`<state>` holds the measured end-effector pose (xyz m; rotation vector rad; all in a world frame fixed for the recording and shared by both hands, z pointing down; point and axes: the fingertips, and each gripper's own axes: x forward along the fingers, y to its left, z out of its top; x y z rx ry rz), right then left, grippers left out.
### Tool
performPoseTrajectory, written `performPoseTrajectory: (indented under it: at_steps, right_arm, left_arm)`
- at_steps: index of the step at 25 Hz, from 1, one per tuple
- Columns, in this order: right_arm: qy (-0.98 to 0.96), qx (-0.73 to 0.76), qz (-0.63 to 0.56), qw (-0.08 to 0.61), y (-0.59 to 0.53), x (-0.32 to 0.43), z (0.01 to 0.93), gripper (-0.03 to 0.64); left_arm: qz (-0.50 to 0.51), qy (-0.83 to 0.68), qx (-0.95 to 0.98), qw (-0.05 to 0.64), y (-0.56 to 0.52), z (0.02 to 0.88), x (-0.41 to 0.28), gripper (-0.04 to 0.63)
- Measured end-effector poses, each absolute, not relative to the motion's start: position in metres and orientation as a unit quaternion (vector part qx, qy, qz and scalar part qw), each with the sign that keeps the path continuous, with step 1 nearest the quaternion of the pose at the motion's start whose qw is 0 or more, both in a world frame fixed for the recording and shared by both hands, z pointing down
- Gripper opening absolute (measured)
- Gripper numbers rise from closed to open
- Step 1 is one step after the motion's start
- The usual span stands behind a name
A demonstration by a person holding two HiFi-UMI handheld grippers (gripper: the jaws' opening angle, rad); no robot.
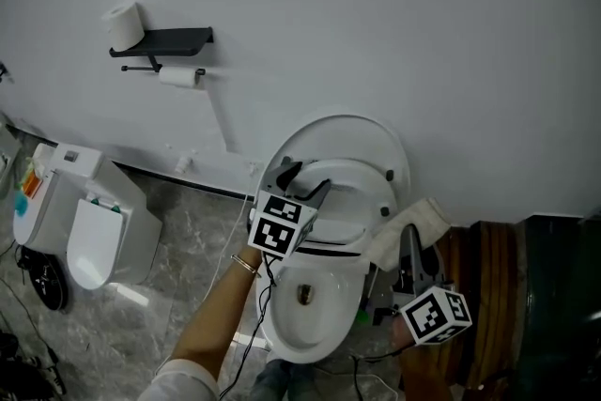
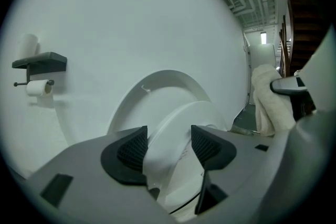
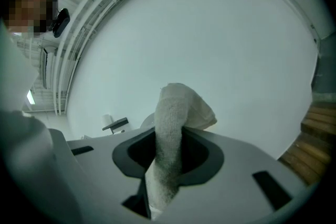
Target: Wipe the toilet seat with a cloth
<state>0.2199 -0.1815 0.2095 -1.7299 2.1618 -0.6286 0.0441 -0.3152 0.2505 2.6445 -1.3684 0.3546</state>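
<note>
A white toilet stands against the wall with its lid upright. The seat is tilted up off the bowl. My left gripper is shut on the seat's left edge. In the left gripper view the white seat fills the gap between the dark pads of that gripper, with the lid behind. My right gripper hovers just right of the toilet, shut on a cream cloth. The cloth sticks up between the jaws of the right gripper, and it also shows at the right of the left gripper view.
A black shelf on the wall carries a paper roll, with another roll on the holder below. A white bin-like unit stands on the floor at the left. Dark wooden boards rise at the right. Cables trail near the bowl.
</note>
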Motion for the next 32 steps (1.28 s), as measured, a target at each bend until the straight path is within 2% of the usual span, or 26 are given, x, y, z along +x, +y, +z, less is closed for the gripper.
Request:
performPoseTrajectory:
  at_steps: [9, 18, 23, 29, 32]
  right_arm:
    - [0.742, -0.615, -0.224, 0.149, -0.137, 0.207, 0.206, 0.101]
    - [0.726, -0.63, -0.212, 0.175, -0.096, 0.216, 0.192, 0.101]
    - [0.727, -0.633, -0.198, 0.179, -0.085, 0.214, 0.172, 0.1]
    - [0.725, -0.634, -0.193, 0.191, -0.076, 0.212, 0.165, 0.1]
    - [0.72, -0.637, -0.197, 0.191, -0.07, 0.211, 0.168, 0.101]
  left_arm:
    - [0.102, -0.439, 0.89, 0.067, -0.267, 0.247, 0.039, 0.285]
    - [0.124, -0.41, 0.902, 0.058, -0.203, 0.254, 0.037, 0.285]
    - [0.111, -0.4, 0.906, 0.077, -0.175, 0.258, 0.033, 0.284]
    - [0.103, -0.4, 0.907, 0.082, -0.152, 0.263, 0.03, 0.272]
    - [0.101, -0.4, 0.907, 0.085, -0.144, 0.265, 0.027, 0.243]
